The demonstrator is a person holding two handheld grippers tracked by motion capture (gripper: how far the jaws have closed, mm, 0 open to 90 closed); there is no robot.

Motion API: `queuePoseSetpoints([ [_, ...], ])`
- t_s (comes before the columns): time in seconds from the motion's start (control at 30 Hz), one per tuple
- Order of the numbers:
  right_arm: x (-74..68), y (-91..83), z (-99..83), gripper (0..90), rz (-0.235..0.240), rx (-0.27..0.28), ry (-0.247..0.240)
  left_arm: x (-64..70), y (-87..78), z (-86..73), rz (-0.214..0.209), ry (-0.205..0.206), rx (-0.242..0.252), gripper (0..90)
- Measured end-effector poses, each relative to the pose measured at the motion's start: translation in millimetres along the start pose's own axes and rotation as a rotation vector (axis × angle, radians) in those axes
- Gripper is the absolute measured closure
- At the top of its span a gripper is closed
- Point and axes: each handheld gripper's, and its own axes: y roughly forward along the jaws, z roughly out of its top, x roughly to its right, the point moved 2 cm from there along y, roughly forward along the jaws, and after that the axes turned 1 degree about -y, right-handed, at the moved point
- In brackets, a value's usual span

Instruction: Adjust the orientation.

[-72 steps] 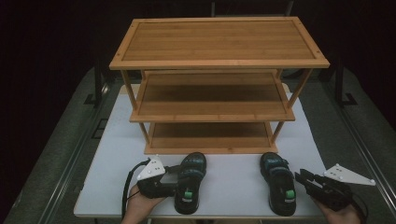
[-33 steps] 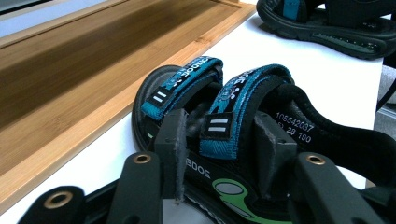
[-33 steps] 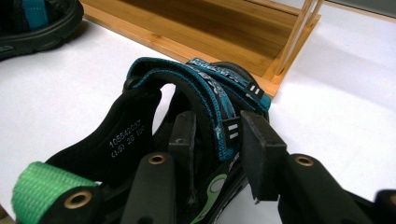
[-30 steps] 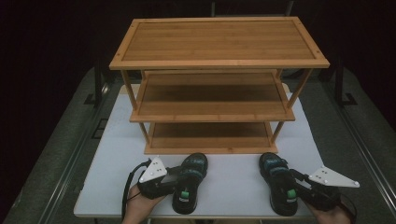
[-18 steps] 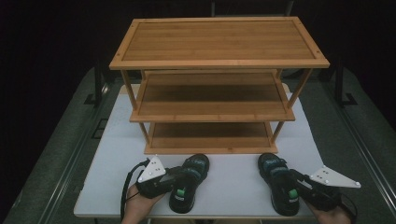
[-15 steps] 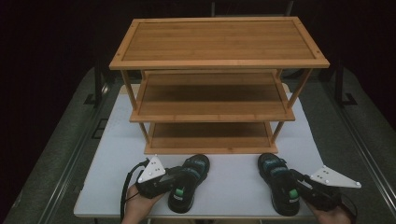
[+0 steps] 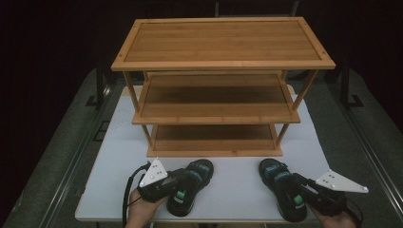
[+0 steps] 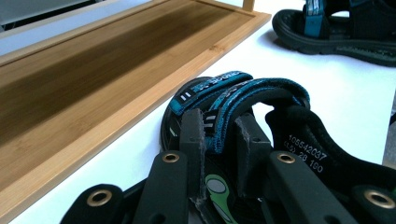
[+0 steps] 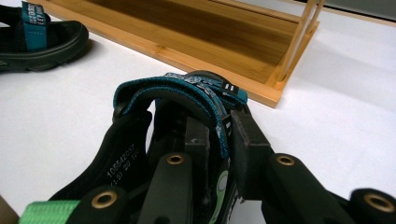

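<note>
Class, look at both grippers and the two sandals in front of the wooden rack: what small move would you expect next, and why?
Probably a slight lift of both sandals. The left gripper pinches a strap of the left sandal, the right gripper a strap of the right sandal, and both lie on the table facing the rack.

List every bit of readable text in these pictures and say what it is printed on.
"105542037" on the left sandal's inner heel strap, with a second line under it, roughly "(L5) 28 190".
A similar number on the right sandal's heel strap, too tilted and blurred to read surely.
White lettering on both sandals' teal straps: too blurred to read.
</note>
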Motion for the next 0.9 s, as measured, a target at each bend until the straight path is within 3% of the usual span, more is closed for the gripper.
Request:
queuePoseSetpoints([
  [0.47,-21.4,2.9,5.3,77.3,0.067,0.019,-0.005,0.5,-10.7,5.6,0.042,-0.004,0.052,75.9],
  [0.9,-41.5,15.6,22.5,77.3,0.081,0.047,-0.03,1.1,-9.0,14.0,0.101,-0.012,0.098,76.0],
])
